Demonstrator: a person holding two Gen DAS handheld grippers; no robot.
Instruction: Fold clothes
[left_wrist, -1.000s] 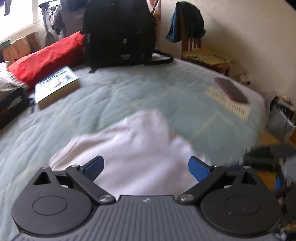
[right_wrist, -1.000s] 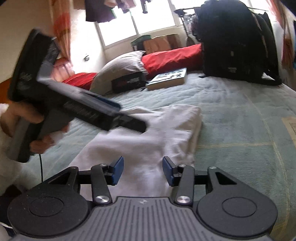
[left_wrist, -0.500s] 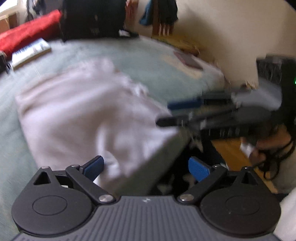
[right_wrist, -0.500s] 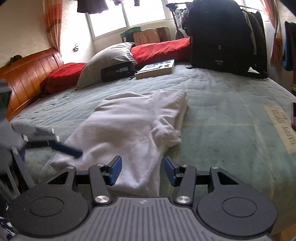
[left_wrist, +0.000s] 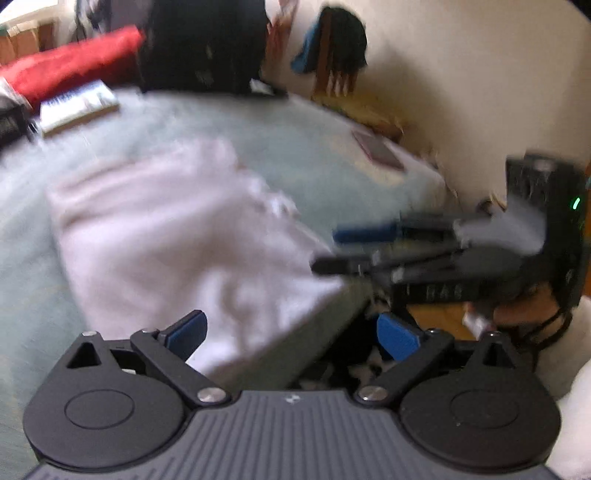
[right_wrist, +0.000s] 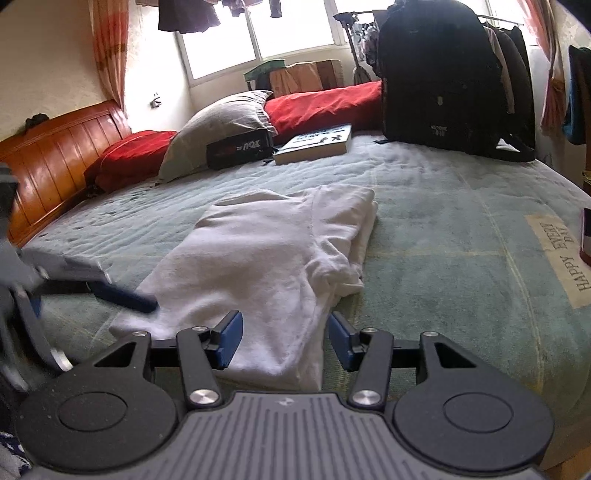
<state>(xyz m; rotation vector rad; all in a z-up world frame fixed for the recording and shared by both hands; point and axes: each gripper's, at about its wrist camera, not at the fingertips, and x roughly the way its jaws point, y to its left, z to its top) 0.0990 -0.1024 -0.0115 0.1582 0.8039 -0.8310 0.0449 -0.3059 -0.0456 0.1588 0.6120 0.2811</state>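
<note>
Garment: white garment (right_wrist: 266, 258) lies partly folded on the green bed cover (right_wrist: 461, 229), one side doubled over into a thick edge on the right, near end reaching the bed's edge.
Left gripper: left gripper (left_wrist: 291, 334) hovers over the near left corner of the cloth; fingers (left_wrist: 188, 332) spread wide, holding nothing. View blurred.
Right gripper: right gripper (right_wrist: 284, 341) sits low at the near hem, fingers (right_wrist: 231, 339) moderately apart, straddling the cloth edge without pinching it.
Placement rationale: both tools flank the near end, judged ready to take both corners for a lengthwise fold.
Surroundings: book (right_wrist: 314, 144), black backpack (right_wrist: 443, 74) and pillow (right_wrist: 221, 129) stand well apart at the far side, leaving folding room.
Risk: loose doubled layers may slip if only the top ply is caught.
</note>
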